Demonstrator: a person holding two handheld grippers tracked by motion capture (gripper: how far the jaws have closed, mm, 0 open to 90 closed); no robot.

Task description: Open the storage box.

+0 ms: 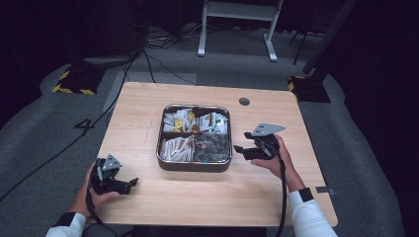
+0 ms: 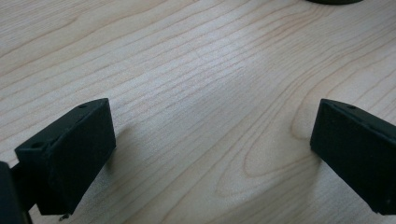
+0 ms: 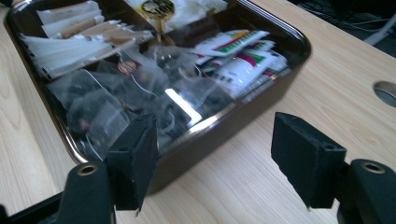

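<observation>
We see bare table [image 1: 148, 106] on every side of the tray [image 1: 195, 166]; only its raised rim blocks a level approach.

Wooden table [image 1: 207, 197], floor cables [image 1: 158, 64]

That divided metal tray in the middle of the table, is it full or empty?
Full. All four compartments of the tray hold packets: white sachets, paper sticks and clear tea bags.

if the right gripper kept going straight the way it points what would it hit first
Probably the near wall of the tray: the right gripper, jaws open and empty, points at its corner. Depth is hard to judge.
</observation>
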